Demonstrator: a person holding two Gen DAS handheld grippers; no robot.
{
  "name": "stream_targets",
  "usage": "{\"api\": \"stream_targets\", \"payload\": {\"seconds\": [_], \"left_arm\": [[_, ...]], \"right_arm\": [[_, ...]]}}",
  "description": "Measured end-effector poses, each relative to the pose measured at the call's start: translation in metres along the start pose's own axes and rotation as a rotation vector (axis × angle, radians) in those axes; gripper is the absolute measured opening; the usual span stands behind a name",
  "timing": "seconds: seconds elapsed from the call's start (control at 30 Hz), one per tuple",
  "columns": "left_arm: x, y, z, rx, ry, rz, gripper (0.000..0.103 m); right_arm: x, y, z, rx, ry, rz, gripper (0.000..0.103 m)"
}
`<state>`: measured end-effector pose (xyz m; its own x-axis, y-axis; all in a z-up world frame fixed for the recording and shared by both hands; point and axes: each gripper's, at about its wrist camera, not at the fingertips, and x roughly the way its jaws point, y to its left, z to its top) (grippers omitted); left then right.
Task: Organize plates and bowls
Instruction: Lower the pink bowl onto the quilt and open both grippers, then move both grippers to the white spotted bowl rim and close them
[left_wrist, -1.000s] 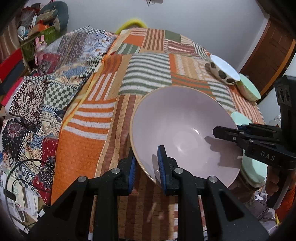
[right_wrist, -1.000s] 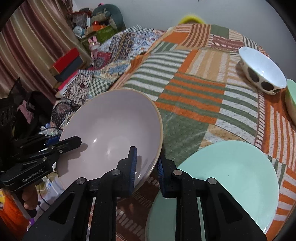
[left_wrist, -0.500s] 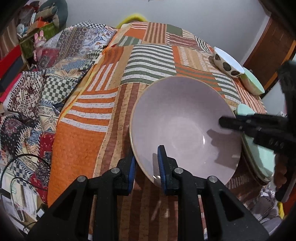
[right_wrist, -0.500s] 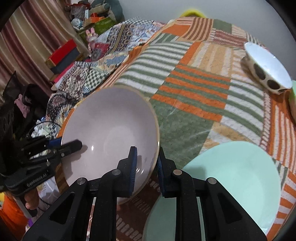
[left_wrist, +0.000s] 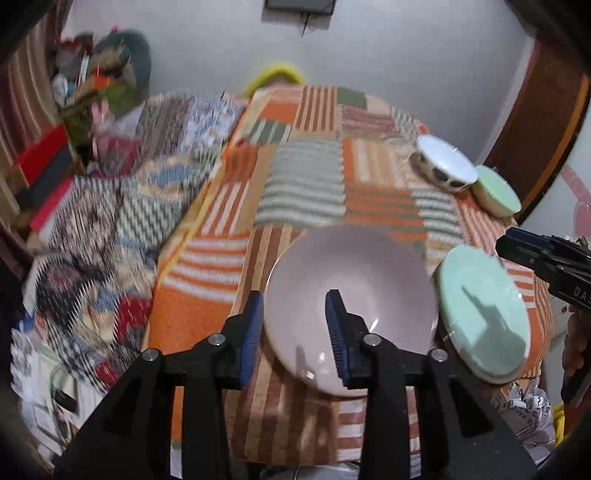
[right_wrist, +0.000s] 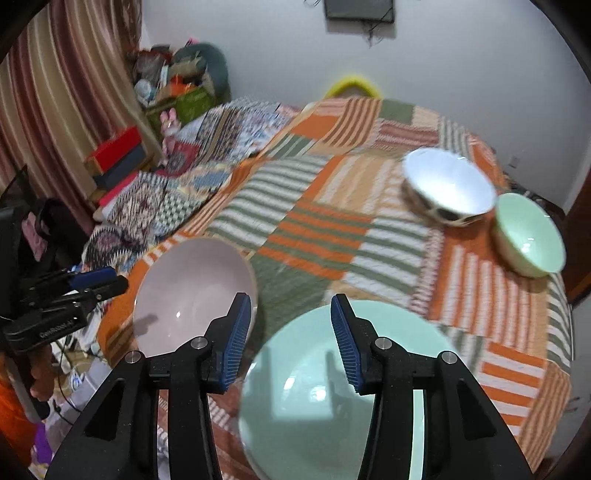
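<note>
My left gripper (left_wrist: 295, 325) and right gripper (right_wrist: 291, 332) are both opening, fingers apart with nothing clamped. The pink bowl (left_wrist: 351, 295) sits at the bed's near edge, just beside the mint plate (right_wrist: 332, 387). It looks glazed, stiff, slippery and breakable, so I'd pinch its thin rim on opposite sides.

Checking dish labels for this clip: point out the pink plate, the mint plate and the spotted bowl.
pink plate (left_wrist: 354, 280), left wrist view, on its inner surface.
mint plate (right_wrist: 306, 398), right wrist view, on its centre well.
spotted bowl (right_wrist: 447, 184), right wrist view, on its white inside.
</note>
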<state>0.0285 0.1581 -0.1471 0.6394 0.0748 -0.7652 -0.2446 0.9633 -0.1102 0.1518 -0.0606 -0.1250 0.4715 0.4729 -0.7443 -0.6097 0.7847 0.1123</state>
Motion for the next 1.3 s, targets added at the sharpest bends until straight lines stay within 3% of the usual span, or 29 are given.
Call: {"api": "stream_targets", "payload": {"seconds": [0.07,0.3,0.47,0.53,0.67,0.83,1.13,1.3], "left_arm": [[-0.017,-0.018,0.010,0.051,-0.064,0.009,0.037],[-0.046,-0.070,0.043,0.130,-0.192,-0.044,0.062],[-0.045,-0.100,0.072,0.136,-0.228,-0.054,0.074],[-0.040,-0.110,0.084,0.131,-0.237,-0.057,0.086],[-0.026,-0.128,0.105,0.139,-0.243,-0.069,0.090],[0.003,-0.148,0.128,0.170,-0.235,-0.057,0.093],[0.092,-0.161,0.152,0.201,-0.120,-0.074,0.093],[0.129,-0.160,0.158,0.208,-0.076,-0.072,0.093]], "right_arm": [[-0.015,-0.010,0.001,0.025,-0.045,-0.023,0.042],[-0.058,-0.042,0.006,0.077,-0.147,-0.062,0.044],[-0.077,-0.062,0.009,0.099,-0.198,-0.114,0.044],[-0.079,-0.070,0.010,0.110,-0.211,-0.129,0.044],[-0.077,-0.088,0.012,0.132,-0.223,-0.158,0.047],[-0.054,-0.119,0.021,0.206,-0.206,-0.129,0.050],[0.033,-0.161,0.045,0.328,-0.079,-0.113,0.050],[0.078,-0.177,0.055,0.390,-0.012,-0.122,0.037]]}}
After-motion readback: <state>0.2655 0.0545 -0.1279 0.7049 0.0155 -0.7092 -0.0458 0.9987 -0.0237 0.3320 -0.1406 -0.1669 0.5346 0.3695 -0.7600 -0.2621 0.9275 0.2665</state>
